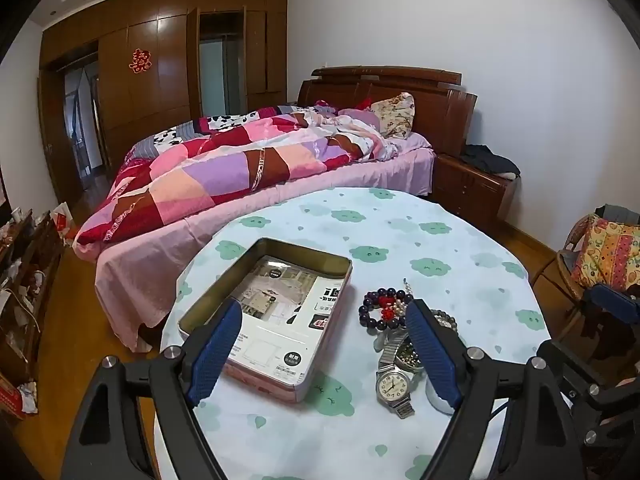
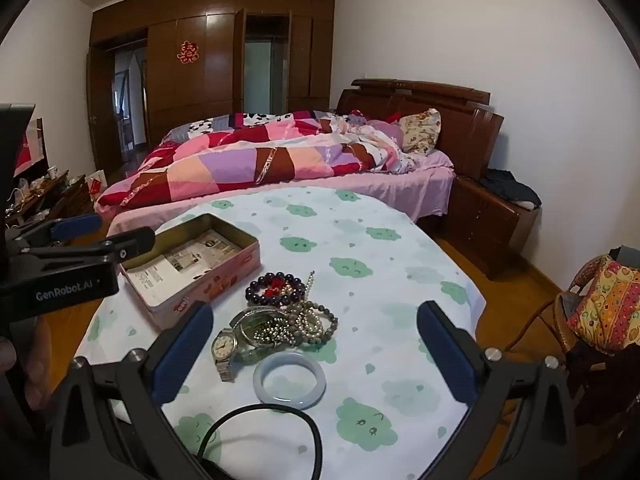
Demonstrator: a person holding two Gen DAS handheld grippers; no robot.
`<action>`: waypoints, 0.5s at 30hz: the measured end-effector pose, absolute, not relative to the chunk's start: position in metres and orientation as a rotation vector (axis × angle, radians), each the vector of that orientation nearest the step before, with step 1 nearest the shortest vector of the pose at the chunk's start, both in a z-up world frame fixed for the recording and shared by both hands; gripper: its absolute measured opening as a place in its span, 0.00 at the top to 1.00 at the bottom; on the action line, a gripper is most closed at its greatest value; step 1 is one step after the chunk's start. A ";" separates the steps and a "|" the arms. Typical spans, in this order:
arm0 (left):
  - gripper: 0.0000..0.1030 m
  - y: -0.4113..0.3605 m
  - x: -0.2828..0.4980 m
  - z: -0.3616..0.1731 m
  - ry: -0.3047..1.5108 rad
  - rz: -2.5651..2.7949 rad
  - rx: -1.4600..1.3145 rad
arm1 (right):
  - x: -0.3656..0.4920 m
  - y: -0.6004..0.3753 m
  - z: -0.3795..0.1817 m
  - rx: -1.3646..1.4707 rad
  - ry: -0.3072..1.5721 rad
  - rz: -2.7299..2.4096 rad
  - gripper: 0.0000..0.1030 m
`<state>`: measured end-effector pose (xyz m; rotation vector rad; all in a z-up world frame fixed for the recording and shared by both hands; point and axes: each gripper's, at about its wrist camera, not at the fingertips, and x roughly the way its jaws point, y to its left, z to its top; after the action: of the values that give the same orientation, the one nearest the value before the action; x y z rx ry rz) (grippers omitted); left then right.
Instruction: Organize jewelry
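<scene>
Nearest the right wrist camera, the right gripper (image 2: 314,354) hangs over the desk (image 2: 400,248) with its blue fingers (image 2: 182,354) spread wide and nothing between them but cloth and jewelry lying below. A black cable (image 2: 280,420) loops across the desk edge just under it. The closest piece is a pale bangle (image 2: 290,380), lying flat and apart from the rest. Beside it to the left lies a wristwatch (image 2: 223,348) on a metal band, touching a tangled heap of small bead strands (image 2: 288,324). Just beyond that heap sits a dark bead bracelet (image 2: 276,288) with red pieces inside its ring.

The left gripper (image 1: 320,344) is likewise wide open and holds nothing; in its own view one finger (image 1: 216,352) hovers over the near corner of the tin box (image 1: 264,312), the other above the jewelry pile.

The tin box stands open to the left of the jewelry, close to the dark bracelet. Inside I can see only printed paper lining the bottom, no jewelry.

By my reading the task is at its very start: every piece visible is on the cloth, none is in the box, and all of it remains to be picked up and put away. Farther back stand a bed (image 2: 280,160) with a patchwork quilt and a brown wardrobe (image 2: 220,60).
</scene>
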<state>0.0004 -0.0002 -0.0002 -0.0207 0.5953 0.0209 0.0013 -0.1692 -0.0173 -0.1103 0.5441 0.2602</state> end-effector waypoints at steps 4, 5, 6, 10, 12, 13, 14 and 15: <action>0.19 0.000 -0.002 0.001 0.585 0.007 -0.018 | 0.002 -0.170 -0.019 -0.096 0.552 0.251 0.00; 0.19 0.002 -0.004 -0.002 0.583 0.007 -0.020 | 0.002 -0.169 -0.019 -0.096 0.553 0.250 0.00; 0.19 0.003 -0.005 -0.003 0.583 0.007 -0.022 | 0.002 -0.169 -0.019 -0.096 0.553 0.249 0.00; 0.19 -0.002 0.000 -0.004 0.597 0.014 -0.019 | 0.009 -0.176 -0.023 -0.090 0.563 0.266 0.00; 0.19 -0.001 0.000 -0.003 0.597 0.012 -0.022 | 0.008 -0.175 -0.023 -0.087 0.560 0.262 0.00; 0.19 -0.001 0.002 -0.004 0.598 0.014 -0.024 | 0.008 -0.177 -0.025 -0.088 0.561 0.265 0.00; 0.19 -0.001 0.002 -0.004 0.598 0.013 -0.025 | 0.008 -0.176 -0.025 -0.086 0.562 0.264 0.00; 0.19 0.000 0.001 -0.003 0.597 0.015 -0.028 | 0.007 -0.176 -0.025 -0.083 0.561 0.266 0.00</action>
<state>0.0013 -0.0001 -0.0033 -0.0278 0.5967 0.0147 0.0073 -0.1763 -0.0250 -0.0829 0.5607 0.2659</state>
